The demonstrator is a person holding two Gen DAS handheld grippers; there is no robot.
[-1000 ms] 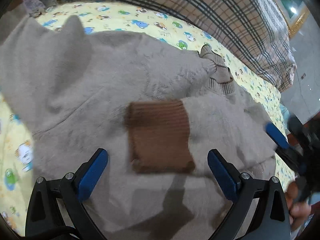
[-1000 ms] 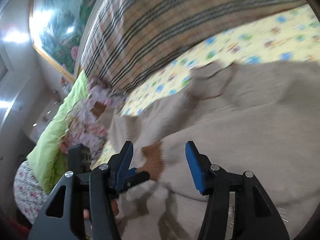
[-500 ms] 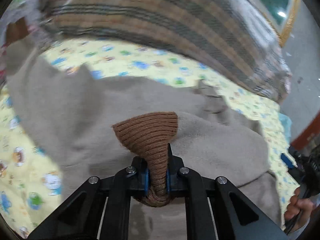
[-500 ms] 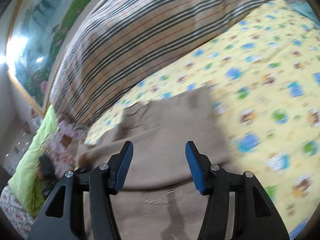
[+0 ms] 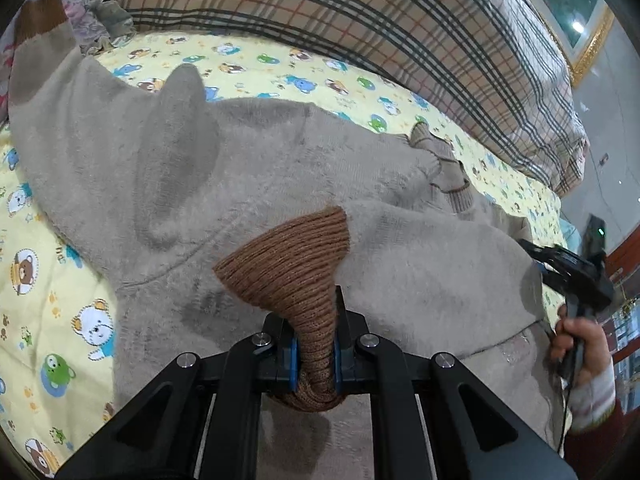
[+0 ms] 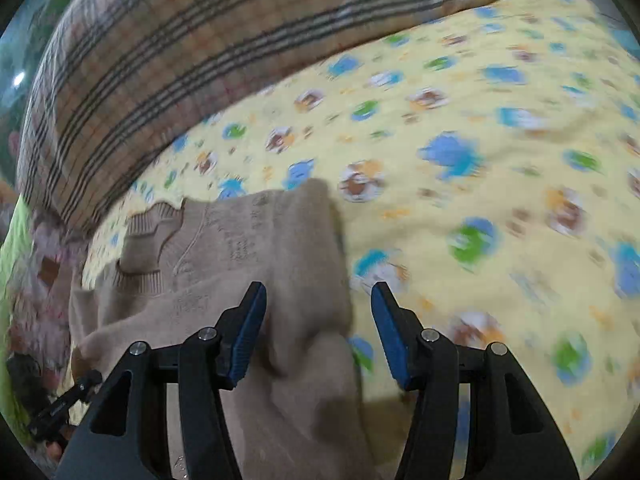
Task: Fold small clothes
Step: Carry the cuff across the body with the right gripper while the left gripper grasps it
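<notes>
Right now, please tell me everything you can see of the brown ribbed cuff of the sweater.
The brown ribbed cuff is the knitted end of a sleeve of the fluffy beige sweater. Its ribs run lengthwise and the knit looks thick and stretchy. The left claw is shut on its lower part, so it is bunched narrow between the blue pads and fans out wide above them. It stands lifted over the sweater's body, which lies on the yellow cartoon bedsheet.
</notes>
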